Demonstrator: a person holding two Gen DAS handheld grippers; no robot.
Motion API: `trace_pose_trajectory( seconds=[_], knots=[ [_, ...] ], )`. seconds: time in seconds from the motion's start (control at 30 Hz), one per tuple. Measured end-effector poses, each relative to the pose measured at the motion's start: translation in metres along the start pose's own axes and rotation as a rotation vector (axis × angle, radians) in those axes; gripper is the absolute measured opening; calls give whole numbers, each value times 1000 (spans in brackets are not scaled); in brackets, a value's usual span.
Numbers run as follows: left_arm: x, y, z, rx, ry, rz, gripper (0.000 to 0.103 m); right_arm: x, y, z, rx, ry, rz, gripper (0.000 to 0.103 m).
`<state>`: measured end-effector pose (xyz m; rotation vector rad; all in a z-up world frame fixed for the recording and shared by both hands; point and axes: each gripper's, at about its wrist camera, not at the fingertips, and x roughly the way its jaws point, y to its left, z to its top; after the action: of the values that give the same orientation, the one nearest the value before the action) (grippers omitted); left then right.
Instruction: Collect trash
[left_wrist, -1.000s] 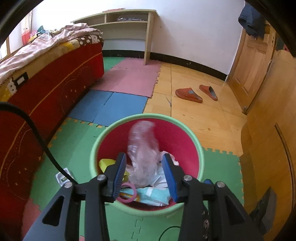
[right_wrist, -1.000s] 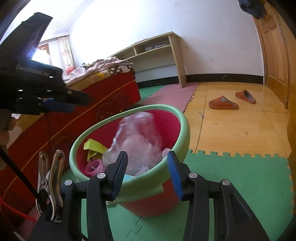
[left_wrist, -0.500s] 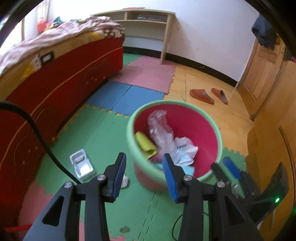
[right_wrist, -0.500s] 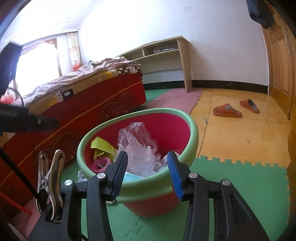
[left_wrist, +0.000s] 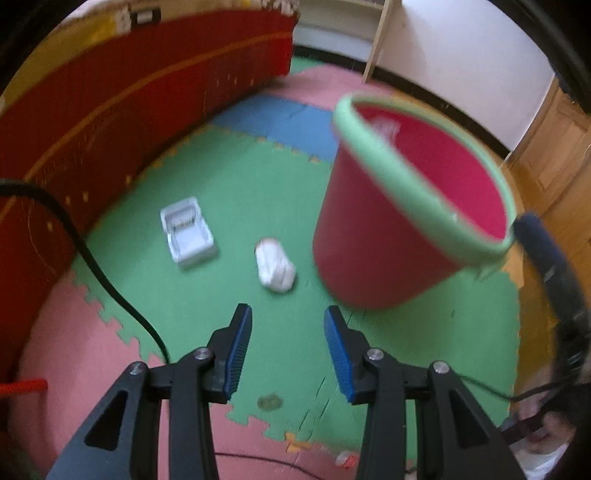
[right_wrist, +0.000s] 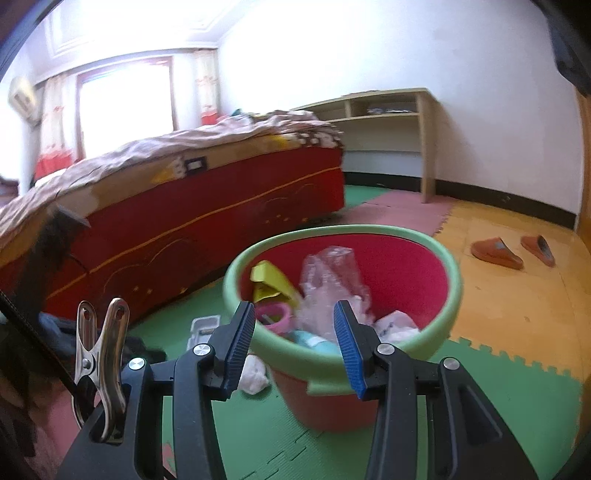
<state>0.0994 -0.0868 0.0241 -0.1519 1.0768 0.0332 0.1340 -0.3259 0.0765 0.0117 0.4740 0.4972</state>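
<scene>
A red bin with a green rim (left_wrist: 417, 192) (right_wrist: 452, 280) stands on the foam mats. It holds a clear plastic bag (right_wrist: 330, 280), a yellow piece (right_wrist: 271, 280), a pink ring (right_wrist: 275, 317) and white paper. On the green mat left of the bin lie a crumpled white wad (left_wrist: 275, 266) (right_wrist: 253, 373) and a clear plastic tray (left_wrist: 186, 230) (right_wrist: 205, 328). My left gripper (left_wrist: 288, 314) hangs open and empty over the mat, just short of the wad. My right gripper (right_wrist: 293, 308) is open and empty in front of the bin's near rim.
A red-sided bed (right_wrist: 184, 221) (left_wrist: 110, 110) runs along the left. A wooden shelf unit (right_wrist: 388, 110) stands at the far wall, and two orange slippers (right_wrist: 496, 253) lie on the wood floor. A black cable (left_wrist: 92, 258) crosses the mat. A metal clip (right_wrist: 99, 350) sits on my right gripper.
The clear plastic bag fell from between the left fingers into the bin. My left gripper swung left off the bin and down toward the wad. The right gripper shifted slightly.
</scene>
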Motion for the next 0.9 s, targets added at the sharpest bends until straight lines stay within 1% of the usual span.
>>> trace_pose_trajectory(
  seconds=[0.1, 0.17, 0.37, 0.53, 0.67, 0.77, 0.9],
  knots=[
    [22, 0, -20, 2, 63, 9, 43, 2, 7, -2, -18, 10, 31, 45],
    [35, 0, -31, 3, 106, 16, 43, 2, 9, -3, -29, 16, 34, 45],
    [62, -7, -52, 35, 190, 37, 43, 5, 12, -5, -39, 30, 42, 45],
    [97, -6, -74, 30, 317, 60, 43, 5, 15, -6, -43, 39, 59, 45],
    [122, -1, -84, 8, 398, 70, 43, 7, 15, -6, -37, 51, 75, 45],
    [135, 4, -87, -14, 433, 73, 43, 7, 16, -6, -41, 51, 75, 45],
    [147, 8, -90, -25, 446, 100, 43, 8, 17, -7, -43, 50, 78, 45]
  ],
)
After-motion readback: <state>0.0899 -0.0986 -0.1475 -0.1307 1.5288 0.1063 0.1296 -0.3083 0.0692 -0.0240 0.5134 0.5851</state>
